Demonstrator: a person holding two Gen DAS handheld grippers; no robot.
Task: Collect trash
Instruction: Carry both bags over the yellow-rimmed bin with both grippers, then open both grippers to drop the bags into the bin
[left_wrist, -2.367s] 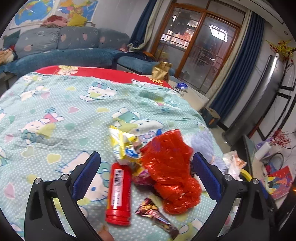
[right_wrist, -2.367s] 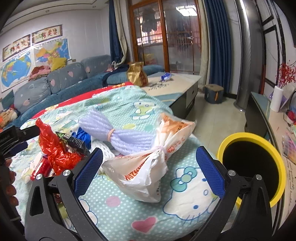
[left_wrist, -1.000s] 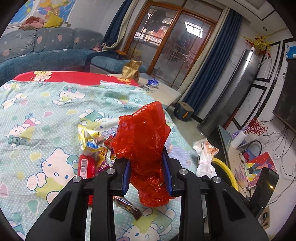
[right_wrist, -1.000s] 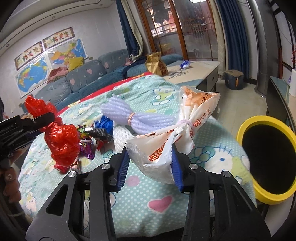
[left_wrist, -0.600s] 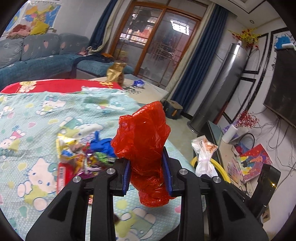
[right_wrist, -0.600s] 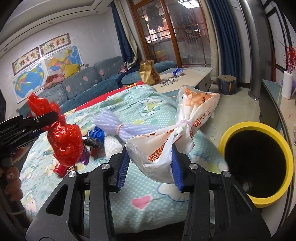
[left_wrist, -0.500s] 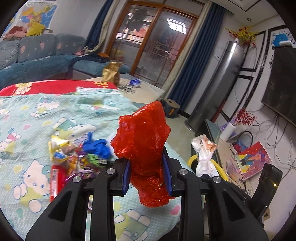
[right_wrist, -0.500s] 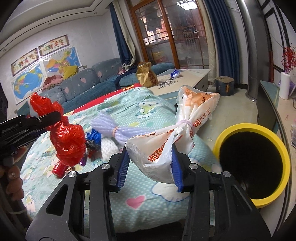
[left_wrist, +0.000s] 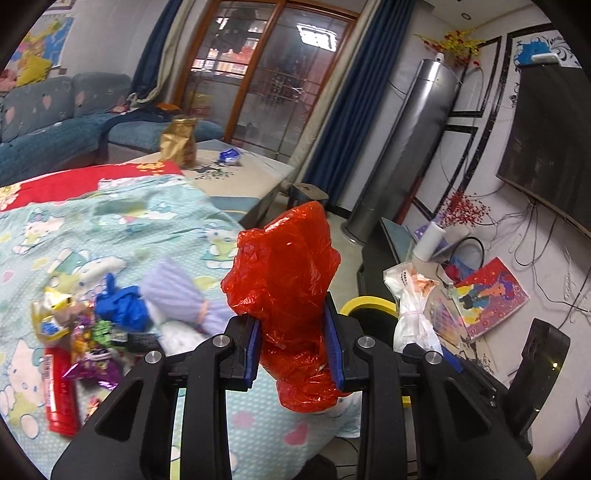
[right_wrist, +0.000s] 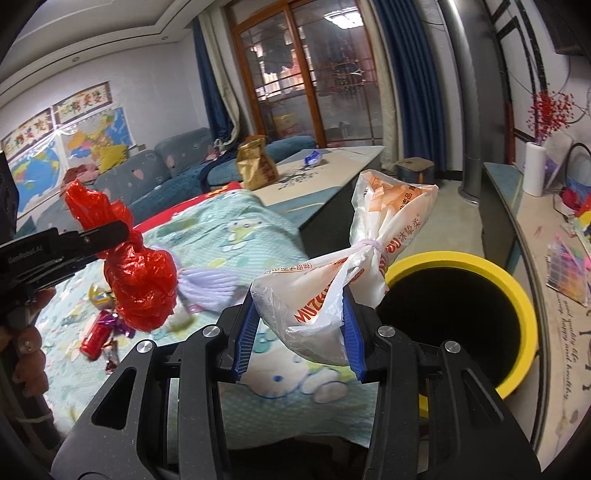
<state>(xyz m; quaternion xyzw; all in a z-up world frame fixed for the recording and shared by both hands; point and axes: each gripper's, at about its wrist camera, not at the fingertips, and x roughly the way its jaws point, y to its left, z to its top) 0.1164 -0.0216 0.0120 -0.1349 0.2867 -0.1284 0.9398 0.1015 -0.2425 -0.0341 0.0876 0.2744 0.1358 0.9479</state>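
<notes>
My left gripper (left_wrist: 293, 352) is shut on a crumpled red plastic bag (left_wrist: 291, 280), held above the table's right edge; the same red bag (right_wrist: 138, 280) hangs at the left of the right wrist view. My right gripper (right_wrist: 299, 341) is shut on a knotted white and orange plastic bag (right_wrist: 347, 273), just left of the yellow-rimmed bin (right_wrist: 524, 306). From the left wrist, the white bag (left_wrist: 410, 295) shows beside the bin's rim (left_wrist: 364, 302). Loose wrappers (left_wrist: 85, 325), a red tube (left_wrist: 59, 391), a blue bag (left_wrist: 123, 306) and a lilac foam net (left_wrist: 177, 291) lie on the Hello Kitty cloth (left_wrist: 110, 229).
A low table (right_wrist: 332, 173) with a gold bag (right_wrist: 256, 164) stands behind. A sofa (left_wrist: 55, 125) lines the far wall. A cabinet (right_wrist: 535, 236) with a paper roll and coloured papers runs along the right. A hand (right_wrist: 26, 347) holds the left gripper's handle.
Both grippers carried their bags to the right, toward the bin. The trash pile slid left in the left wrist view, and the bin's mouth grew larger in the right wrist view.
</notes>
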